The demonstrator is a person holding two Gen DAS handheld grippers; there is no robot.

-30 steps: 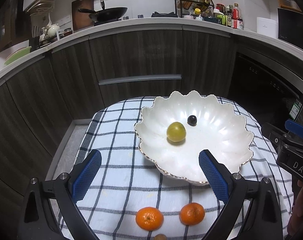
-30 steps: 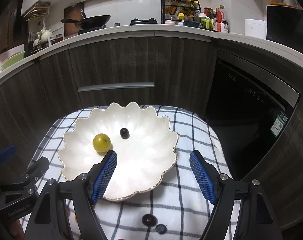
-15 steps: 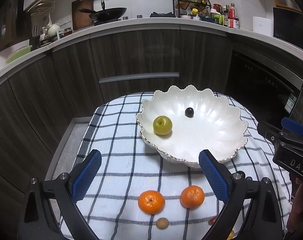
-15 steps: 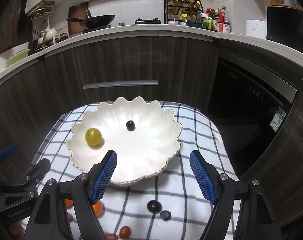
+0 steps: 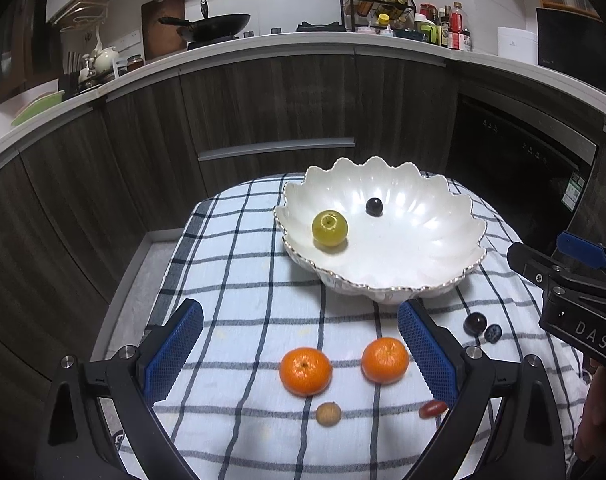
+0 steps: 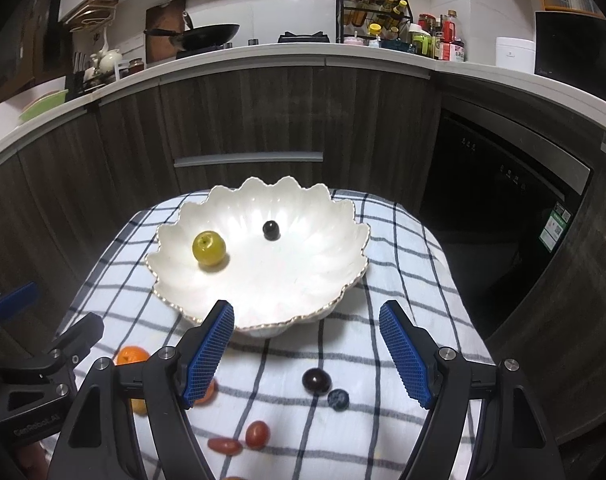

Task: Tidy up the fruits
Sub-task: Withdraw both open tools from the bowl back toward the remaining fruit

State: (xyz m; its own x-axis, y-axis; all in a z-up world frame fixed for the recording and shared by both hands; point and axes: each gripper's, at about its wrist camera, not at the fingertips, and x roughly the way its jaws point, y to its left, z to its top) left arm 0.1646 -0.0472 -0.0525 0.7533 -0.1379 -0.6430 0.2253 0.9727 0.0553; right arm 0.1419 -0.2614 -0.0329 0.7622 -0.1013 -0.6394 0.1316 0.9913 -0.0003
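Glossy scalloped white bowl (image 5: 435, 256), smooth green fruit (image 5: 329, 229), possibly ceramic.

Dim kitchen. Dark wood-grain cabinets (image 5: 263, 100) under a pale worktop (image 5: 263, 42), bearing a black wok (image 5: 219, 26), a spice rack (image 5: 377, 4), bottles (image 5: 447, 28). Black dishwasher (image 6: 503, 184) at right. White tiled wall (image 5: 263, 8) behind.

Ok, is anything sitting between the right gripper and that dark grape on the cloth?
Nothing visible. The right gripper is open and empty, and the dark grape lies on bare checked cloth just beyond it, with only a blueberry beside it.
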